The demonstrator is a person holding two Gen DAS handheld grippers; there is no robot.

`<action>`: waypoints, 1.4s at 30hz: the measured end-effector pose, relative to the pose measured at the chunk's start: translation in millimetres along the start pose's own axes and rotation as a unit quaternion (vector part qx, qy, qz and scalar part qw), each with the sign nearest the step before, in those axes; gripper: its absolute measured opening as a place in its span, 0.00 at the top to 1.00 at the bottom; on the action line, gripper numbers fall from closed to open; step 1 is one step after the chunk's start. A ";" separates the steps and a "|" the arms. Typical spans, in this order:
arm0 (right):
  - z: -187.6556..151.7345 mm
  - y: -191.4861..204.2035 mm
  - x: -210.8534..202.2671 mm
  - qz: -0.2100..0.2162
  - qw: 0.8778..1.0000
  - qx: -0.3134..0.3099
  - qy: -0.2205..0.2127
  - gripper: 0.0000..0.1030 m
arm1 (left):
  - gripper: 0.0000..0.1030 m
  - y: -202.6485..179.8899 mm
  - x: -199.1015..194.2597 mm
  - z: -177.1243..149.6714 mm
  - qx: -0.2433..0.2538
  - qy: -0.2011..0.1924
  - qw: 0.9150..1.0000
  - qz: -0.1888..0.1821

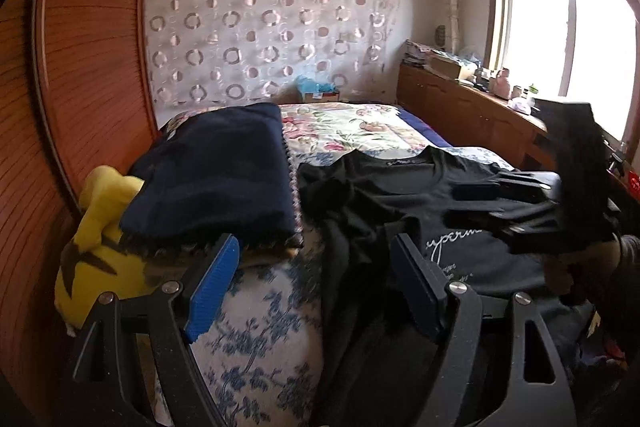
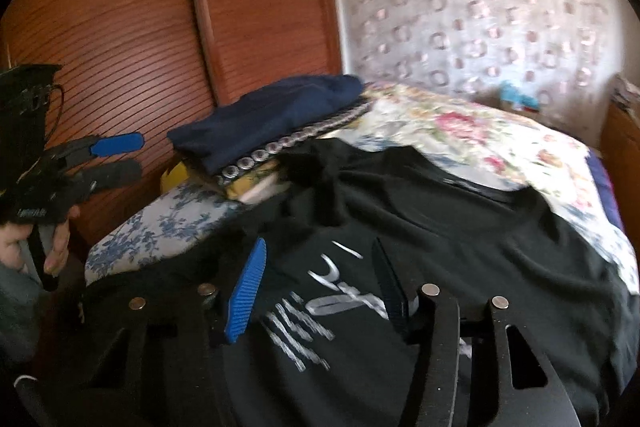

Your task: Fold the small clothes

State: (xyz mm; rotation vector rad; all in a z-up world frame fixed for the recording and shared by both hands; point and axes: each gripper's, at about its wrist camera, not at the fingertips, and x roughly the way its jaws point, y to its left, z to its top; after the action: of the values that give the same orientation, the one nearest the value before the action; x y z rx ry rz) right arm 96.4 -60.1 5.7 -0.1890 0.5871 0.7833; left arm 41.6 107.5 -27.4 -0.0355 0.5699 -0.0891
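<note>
Black T-shirt (image 1: 404,195) with white lettering lies spread face-up on the floral bedspread (image 1: 352,131), one sleeve bunched and no fold made, so all folding remains for you; a folded navy garment (image 1: 216,175) sits beside it. Your left gripper (image 1: 316,287) stands wide open over the shirt's near edge, gripping nothing. Your right gripper (image 2: 320,291) is about half open above the lettering, with no cloth pinched.
</note>
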 end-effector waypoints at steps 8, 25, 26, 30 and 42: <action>20.1 10.9 82.5 0.017 0.997 -0.036 0.071 0.53 | 0.24 -1.2 4.3 -14.9 -0.004 0.013 1.000 -0.006; -0.3 -43.4 34.4 -0.041 0.999 0.003 0.024 0.96 | 0.24 -18.2 3.6 -24.9 0.004 0.012 1.000 -0.014; -5.5 -46.5 26.1 -0.063 0.998 0.001 0.026 0.96 | 0.24 -19.6 3.3 -25.1 0.004 0.012 1.000 -0.015; -19.5 -59.9 21.6 -0.111 0.993 0.010 0.036 0.94 | 0.24 -21.5 5.3 -25.3 0.003 0.013 1.000 -0.016; 6.6 1.3 47.5 0.020 0.998 -0.044 0.044 0.56 | 0.24 -17.4 -0.8 -28.4 -0.001 0.015 1.000 -0.010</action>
State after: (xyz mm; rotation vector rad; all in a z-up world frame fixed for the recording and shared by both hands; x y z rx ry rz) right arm 124.9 -27.8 -15.5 -0.2944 0.6412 0.8430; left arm 24.3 90.0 -49.8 -0.0419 0.5997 -0.1083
